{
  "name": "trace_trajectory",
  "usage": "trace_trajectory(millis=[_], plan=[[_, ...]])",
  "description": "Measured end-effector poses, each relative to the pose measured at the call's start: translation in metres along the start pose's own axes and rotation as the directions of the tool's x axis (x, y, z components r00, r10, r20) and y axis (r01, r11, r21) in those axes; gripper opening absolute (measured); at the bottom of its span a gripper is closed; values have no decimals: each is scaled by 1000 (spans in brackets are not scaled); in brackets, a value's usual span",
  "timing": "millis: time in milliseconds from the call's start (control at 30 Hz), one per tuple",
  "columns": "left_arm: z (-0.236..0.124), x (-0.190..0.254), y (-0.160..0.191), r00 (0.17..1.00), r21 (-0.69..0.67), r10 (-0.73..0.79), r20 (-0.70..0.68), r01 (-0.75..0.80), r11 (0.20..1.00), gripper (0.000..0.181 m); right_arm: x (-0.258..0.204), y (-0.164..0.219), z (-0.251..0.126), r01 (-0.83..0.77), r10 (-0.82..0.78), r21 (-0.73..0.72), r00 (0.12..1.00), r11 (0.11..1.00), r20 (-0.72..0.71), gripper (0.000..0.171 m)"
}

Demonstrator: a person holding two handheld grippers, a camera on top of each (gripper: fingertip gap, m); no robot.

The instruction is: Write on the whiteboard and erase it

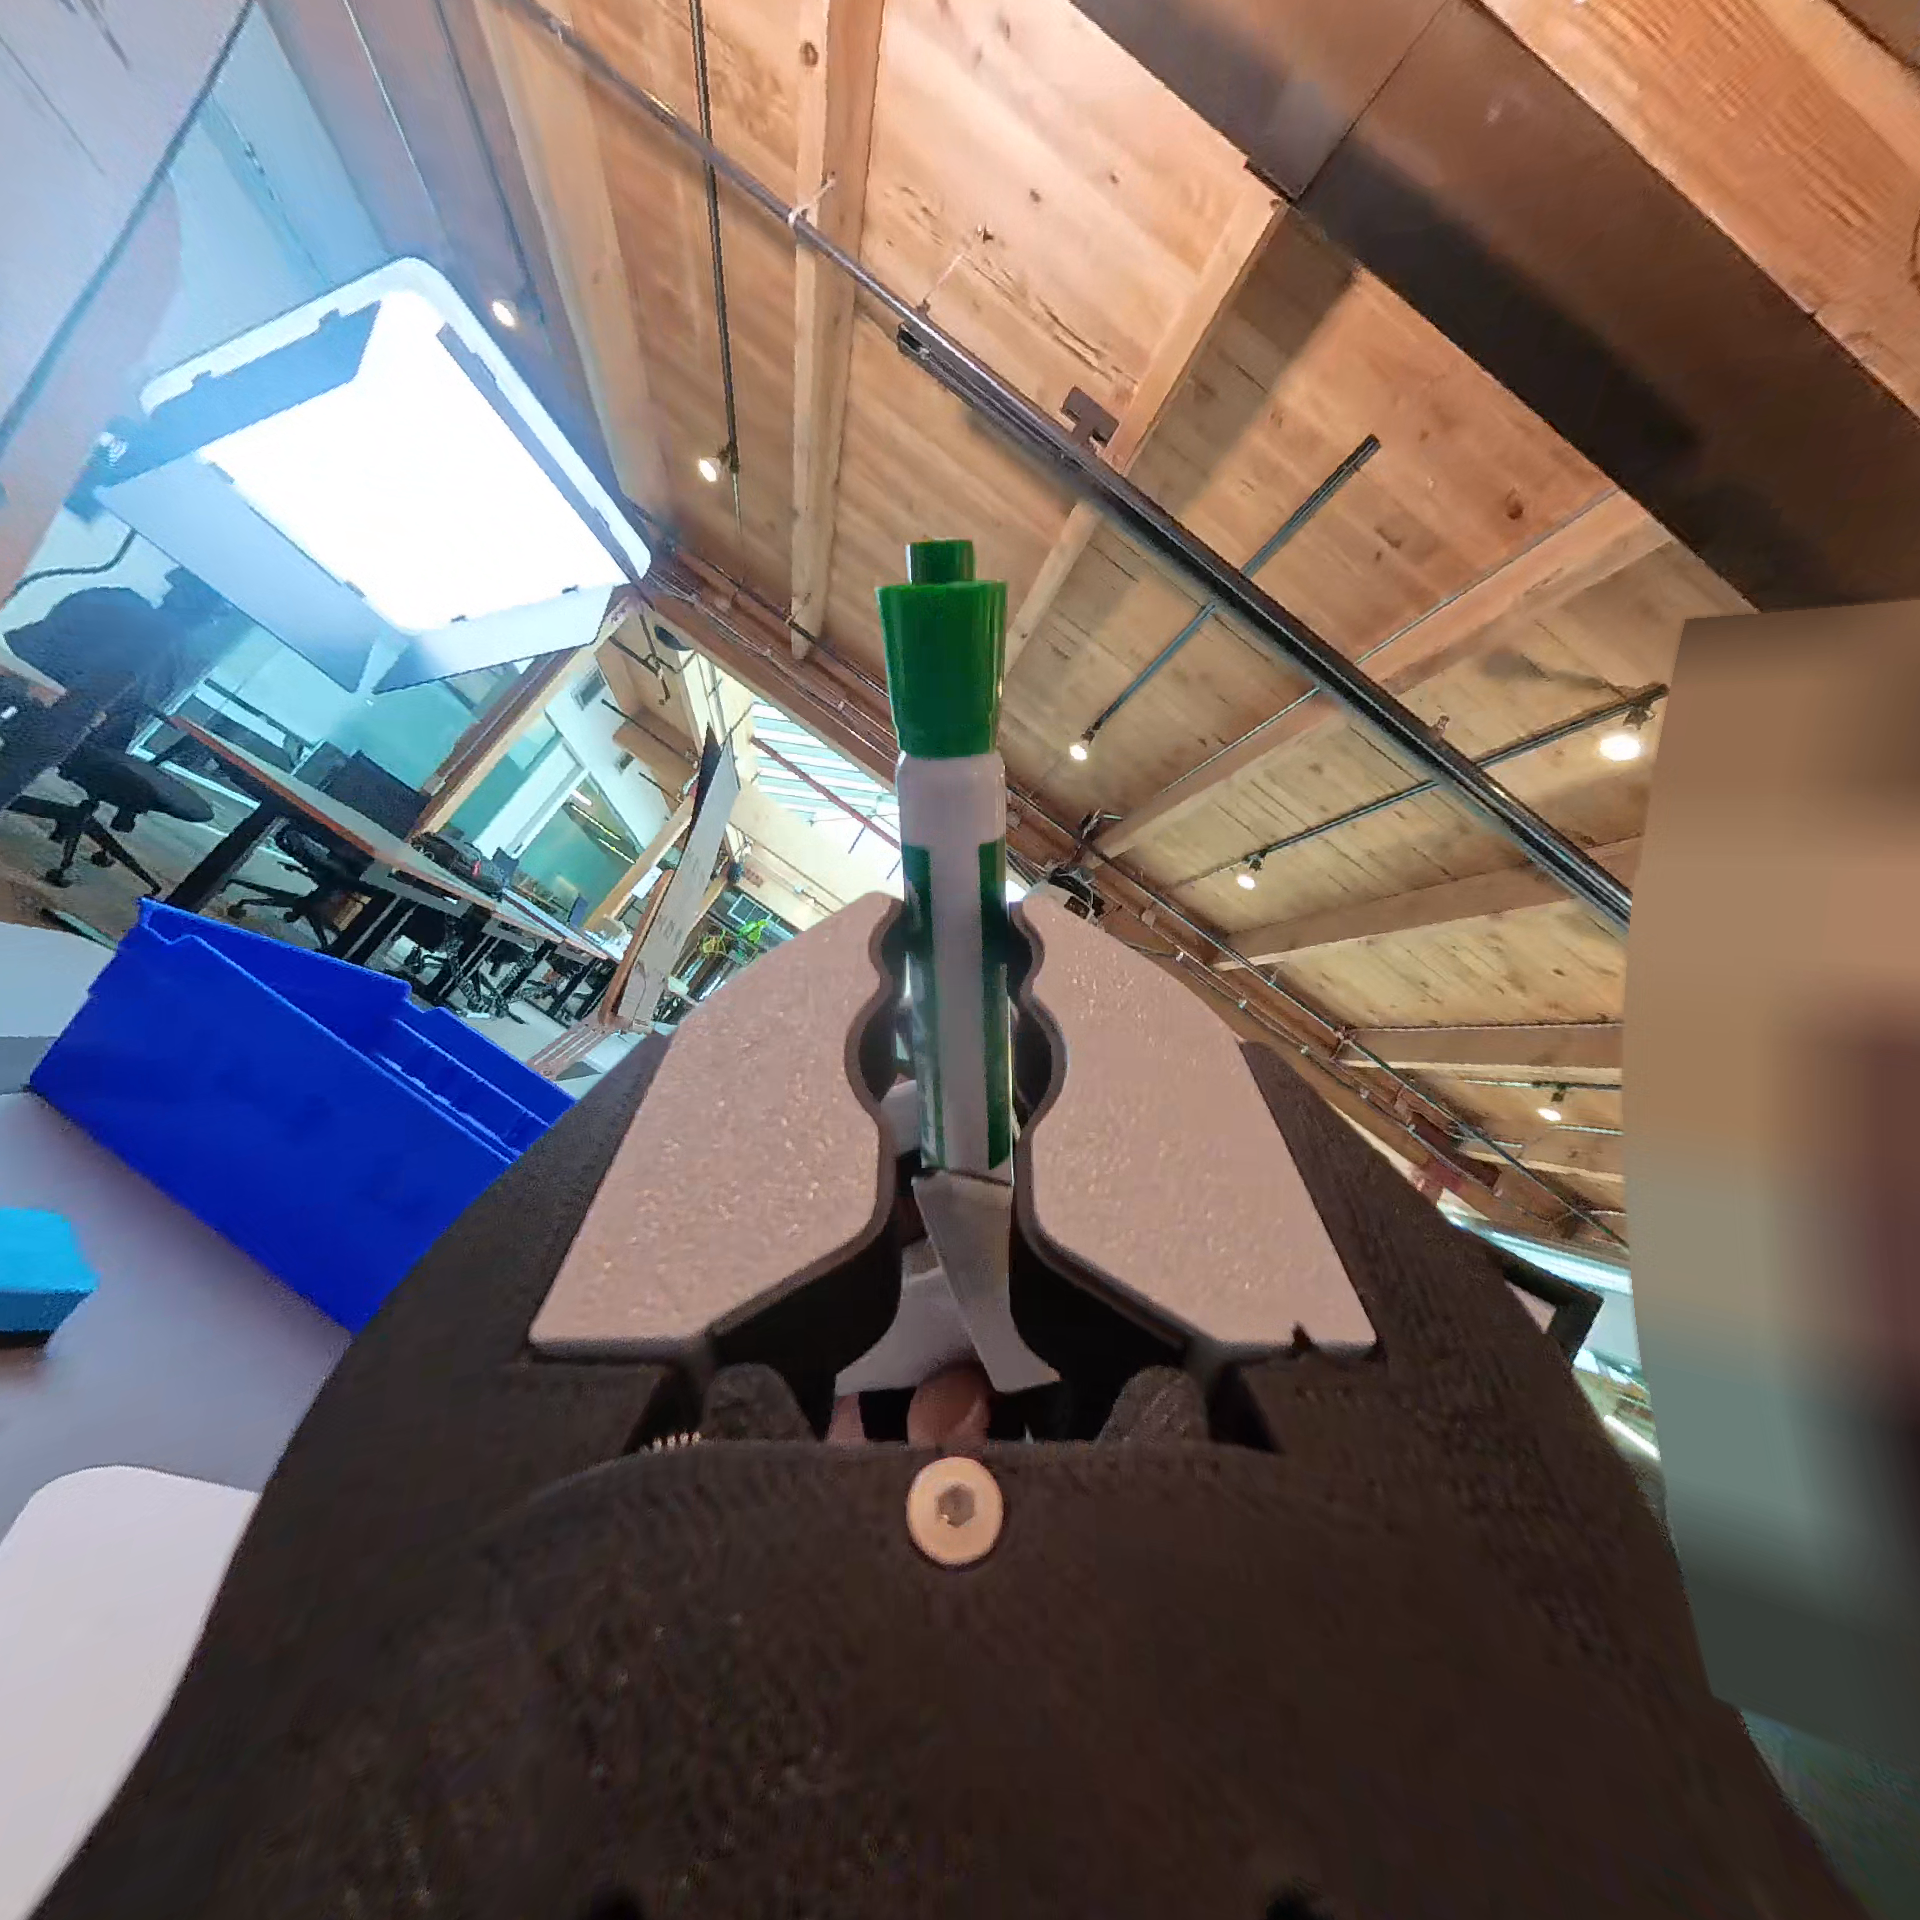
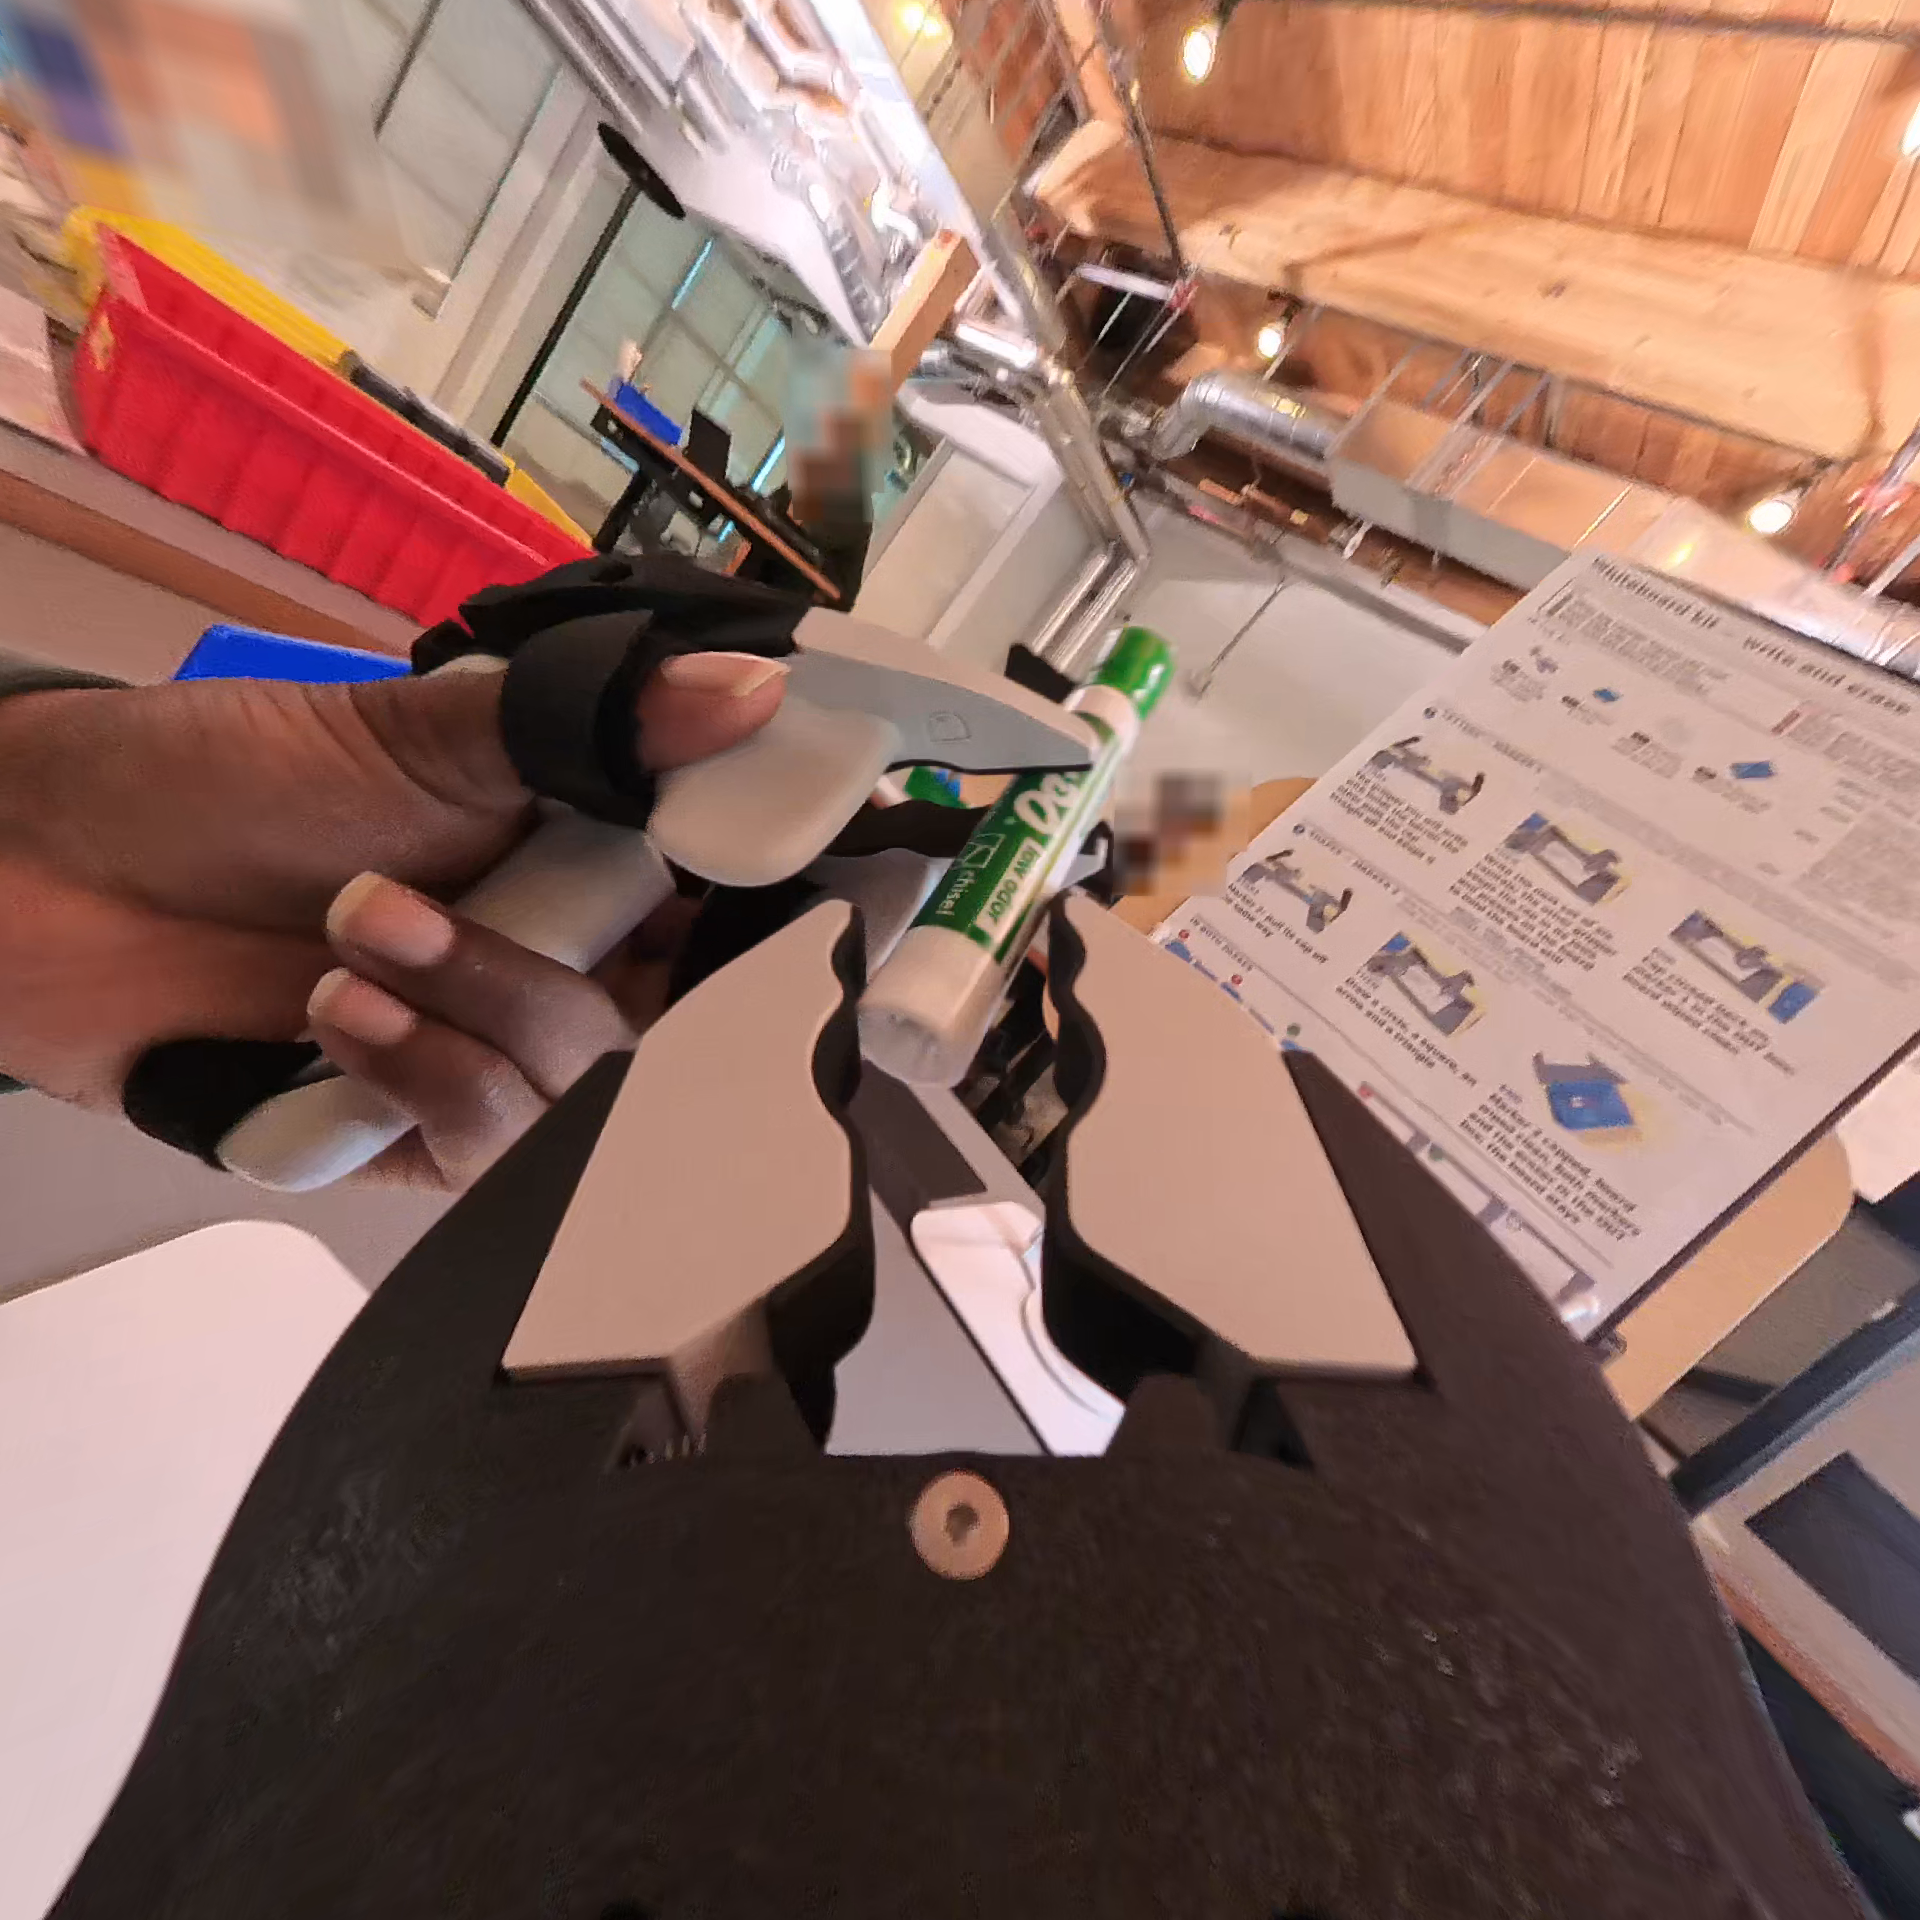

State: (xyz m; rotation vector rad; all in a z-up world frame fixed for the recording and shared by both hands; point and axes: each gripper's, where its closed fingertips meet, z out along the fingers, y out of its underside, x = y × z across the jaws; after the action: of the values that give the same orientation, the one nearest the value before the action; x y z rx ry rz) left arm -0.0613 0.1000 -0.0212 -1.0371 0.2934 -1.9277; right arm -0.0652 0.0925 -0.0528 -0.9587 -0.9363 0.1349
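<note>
Overhead, wooden ceiling (image 1: pixel 1195 364); blue bin (image 1: pixel 281 1091) on grey table (image 1: pixel 187 1330).

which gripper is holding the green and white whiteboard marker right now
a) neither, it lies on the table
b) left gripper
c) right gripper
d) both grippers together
b: the left gripper is clamped on the green and white whiteboard marker, cap pointing up, while the right gripper stands open, close to the marker's butt end but not gripping it.

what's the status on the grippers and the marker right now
Left gripper shut on green marker, cap still on, pointing up. Right gripper open, jaws either side of the marker's butt end, not gripping. Nothing in the way.
</note>
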Motion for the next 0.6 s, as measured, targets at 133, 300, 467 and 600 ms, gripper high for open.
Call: trace_trajectory(millis=[133,300,467,600], plan=[[-7,-10,7,999,-48,-35,16,36,998,18,11,-1,-4,40,-40,15,999,999,-26,21],[-2,-13,34,995,-126,-95,13,96,987,18,7,2,-6,95,-95,4,994,995,59,21],[-3,-6,26,991,-92,-130,-24,127,988,18,5,1,-13,92,-95,45,992,995,83,30],[1,2,34,987,-117,-156,-38,151,982,18,5,4,-12,113,-115,42,991,993,66,31]])
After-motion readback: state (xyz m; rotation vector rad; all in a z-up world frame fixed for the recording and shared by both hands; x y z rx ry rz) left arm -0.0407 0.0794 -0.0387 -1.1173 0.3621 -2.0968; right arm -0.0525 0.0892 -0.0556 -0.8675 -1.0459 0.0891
